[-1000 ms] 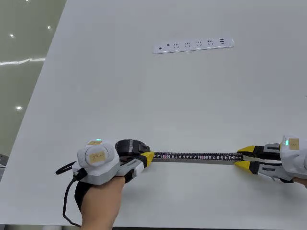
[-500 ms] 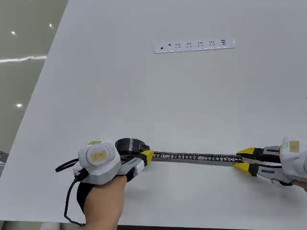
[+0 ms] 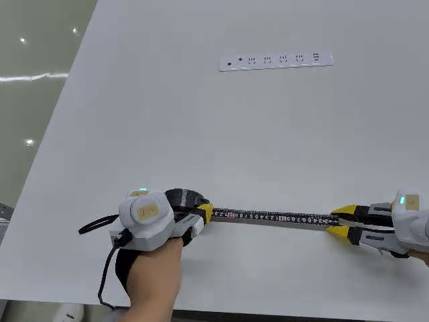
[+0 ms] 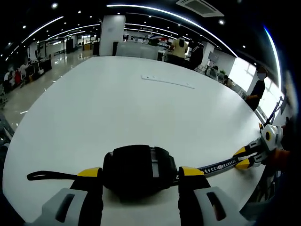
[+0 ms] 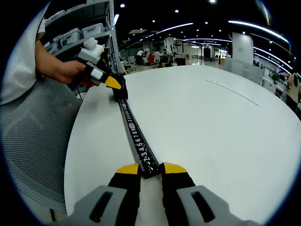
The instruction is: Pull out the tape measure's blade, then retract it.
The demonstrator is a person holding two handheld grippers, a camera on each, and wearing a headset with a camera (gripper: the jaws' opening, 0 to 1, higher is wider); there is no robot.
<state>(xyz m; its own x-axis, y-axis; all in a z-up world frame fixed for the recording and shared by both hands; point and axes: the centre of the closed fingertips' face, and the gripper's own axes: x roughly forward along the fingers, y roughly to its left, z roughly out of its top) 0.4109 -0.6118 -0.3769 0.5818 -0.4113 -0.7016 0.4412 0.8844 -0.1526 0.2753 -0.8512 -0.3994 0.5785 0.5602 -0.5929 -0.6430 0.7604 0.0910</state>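
One power strip (image 3: 275,61) beyond blade (image 3: 275,217)

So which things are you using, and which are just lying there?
For the job:
tape measure, held by the left gripper
blade, pinched at its end by the right gripper

Just lying about:
power strip, farther back

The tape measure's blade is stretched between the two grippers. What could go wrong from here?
1. The right gripper pinches only the very end of the blade; if it slips, the blade may whip back toward the case.
2. The left gripper clamps the rounded case by its sides, so a sideways pull might twist it loose.
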